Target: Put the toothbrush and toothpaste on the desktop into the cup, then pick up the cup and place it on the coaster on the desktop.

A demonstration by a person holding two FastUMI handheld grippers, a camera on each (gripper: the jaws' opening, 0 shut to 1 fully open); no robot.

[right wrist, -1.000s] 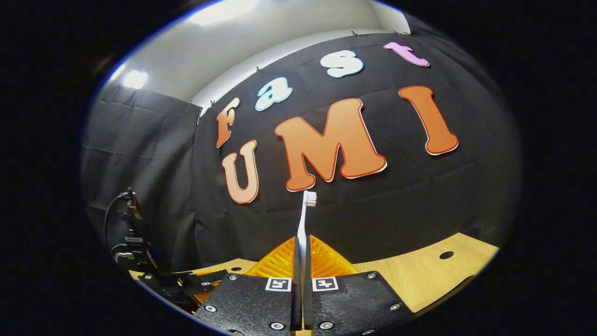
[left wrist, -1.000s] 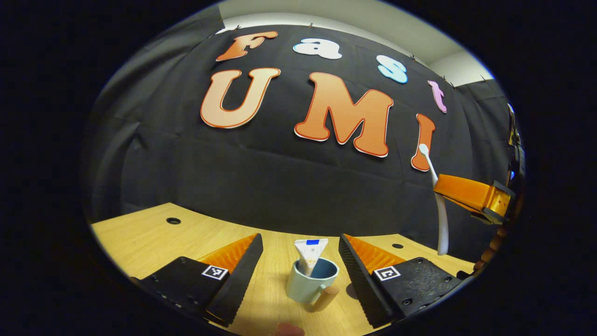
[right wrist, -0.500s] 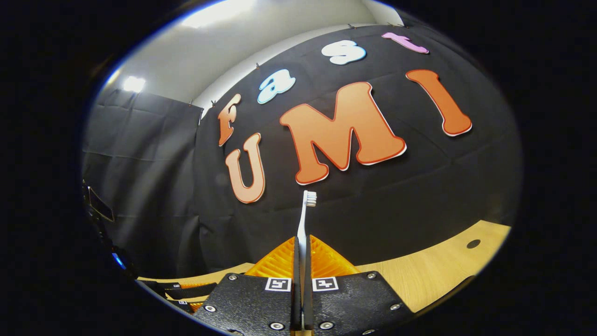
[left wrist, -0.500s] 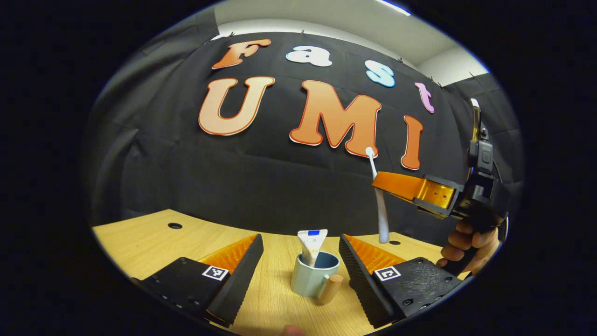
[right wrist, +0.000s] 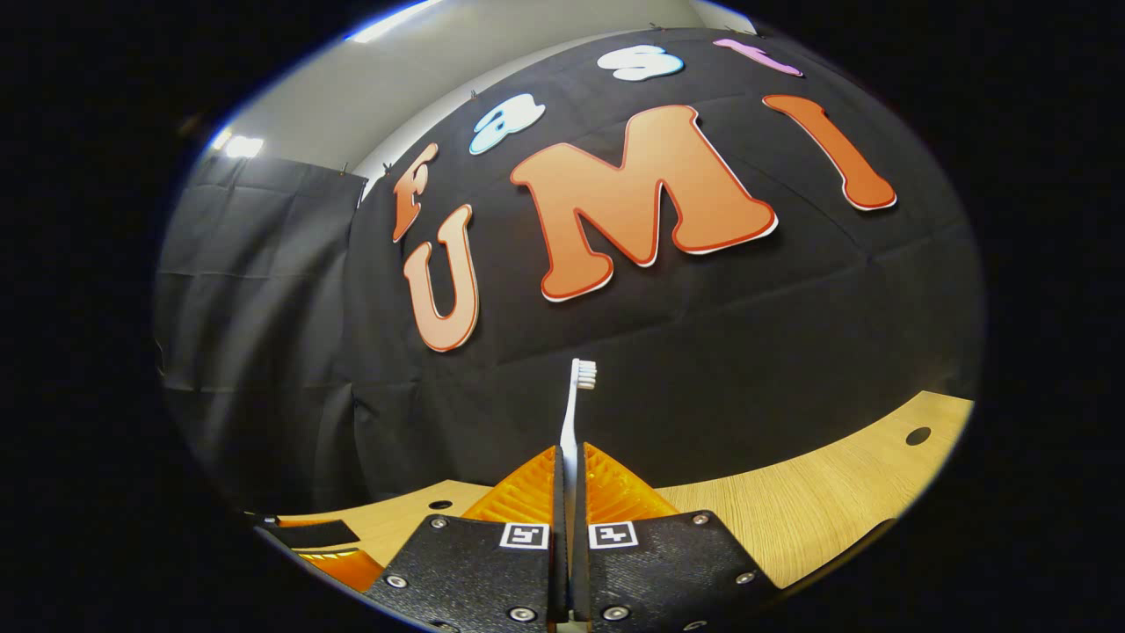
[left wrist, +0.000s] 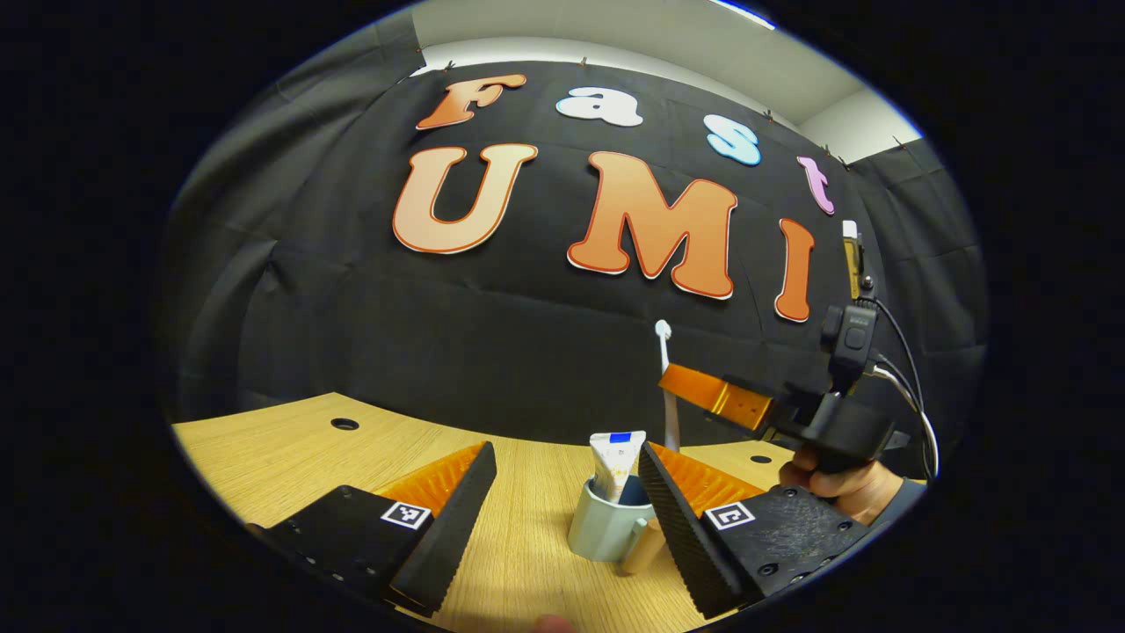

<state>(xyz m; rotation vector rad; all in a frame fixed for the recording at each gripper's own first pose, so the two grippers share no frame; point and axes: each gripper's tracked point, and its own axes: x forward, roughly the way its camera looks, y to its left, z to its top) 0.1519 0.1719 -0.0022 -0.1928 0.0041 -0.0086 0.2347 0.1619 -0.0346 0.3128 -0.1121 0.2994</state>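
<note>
Left gripper view: one cup (left wrist: 605,532), one toothpaste (left wrist: 616,464) inside; left tongs (left wrist: 562,519) spread; right tongs (right wrist: 569,492) pinching one toothbrush (right wrist: 576,409).

The desktop (left wrist: 290,448) is a light wood-grain top with a few small round holes — one far left (left wrist: 344,424), another far right (left wrist: 761,459). The only thing sitting directly on it is a pale blue-grey cup (left wrist: 602,533) with a wooden handle, near the front, right of the middle.
</note>
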